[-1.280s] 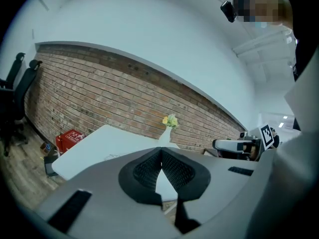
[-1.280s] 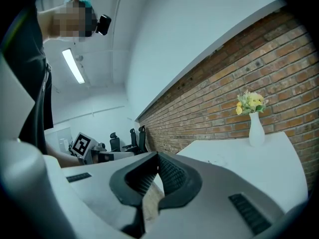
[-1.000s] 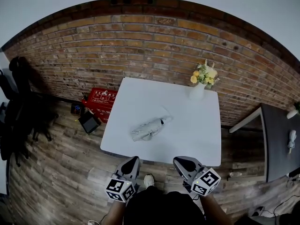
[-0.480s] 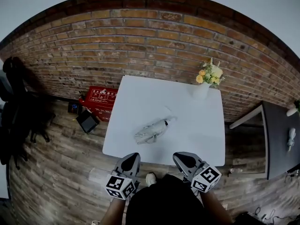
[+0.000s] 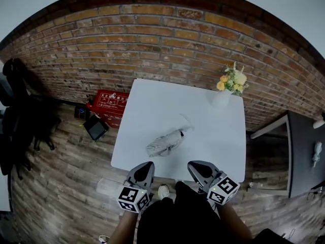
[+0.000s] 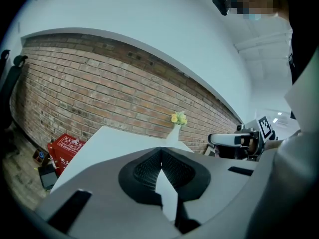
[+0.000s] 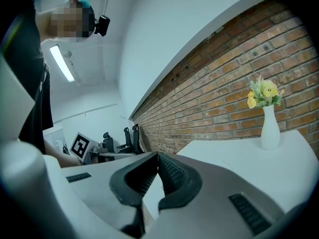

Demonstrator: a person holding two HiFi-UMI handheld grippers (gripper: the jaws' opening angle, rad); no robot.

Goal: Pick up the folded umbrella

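A folded umbrella (image 5: 165,142) lies near the middle of a white table (image 5: 152,103), along the 2-to-8 o'clock line. At the table's 6 o'clock edge, the left gripper (image 5: 147,165) and the right gripper (image 5: 195,165) hover well apart from it. Both have their jaws closed on nothing. A flower vase (image 5: 222,97) stands at 1 o'clock.

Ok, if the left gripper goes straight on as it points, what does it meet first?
Probably the table top near its front edge, with the umbrella just beyond; the left gripper tilts slightly down. Depth is unclear.
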